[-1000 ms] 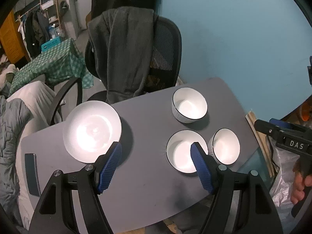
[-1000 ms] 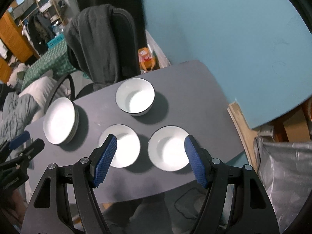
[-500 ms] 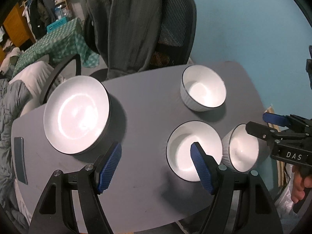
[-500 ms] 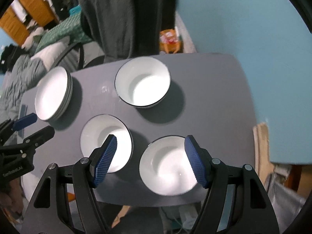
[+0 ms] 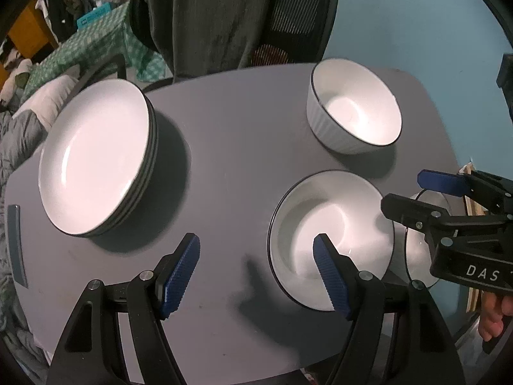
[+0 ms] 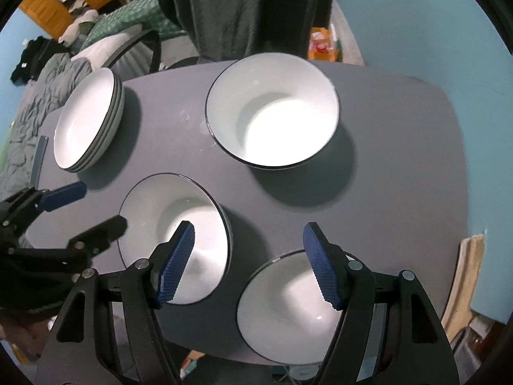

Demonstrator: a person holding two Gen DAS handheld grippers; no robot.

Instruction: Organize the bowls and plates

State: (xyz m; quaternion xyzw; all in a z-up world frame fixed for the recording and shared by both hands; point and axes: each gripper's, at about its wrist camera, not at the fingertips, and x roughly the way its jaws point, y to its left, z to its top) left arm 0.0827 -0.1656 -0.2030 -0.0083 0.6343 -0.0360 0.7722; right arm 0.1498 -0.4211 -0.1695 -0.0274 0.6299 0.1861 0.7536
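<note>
A stack of white plates (image 5: 93,157) (image 6: 86,122) sits at the table's left. Three white bowls with dark rims stand to its right: a deep far bowl (image 5: 352,106) (image 6: 272,109), a near-left bowl (image 5: 327,234) (image 6: 173,234) and a near-right bowl (image 5: 420,256) (image 6: 288,308). My left gripper (image 5: 256,272) is open and empty, low over the table, its right finger over the near-left bowl. My right gripper (image 6: 248,264) is open and empty, above the gap between the two near bowls; it also shows in the left wrist view (image 5: 423,192).
The grey oval table (image 5: 224,134) (image 6: 400,147) has a dark flat strip (image 5: 16,243) near its left edge. An office chair draped with a grey garment (image 5: 231,16) stands behind the table. A blue wall is on the right. Clutter lies far left.
Both grippers have come down and forward toward the table; the dishes look larger. Both jaws stay open. No dish has moved.
</note>
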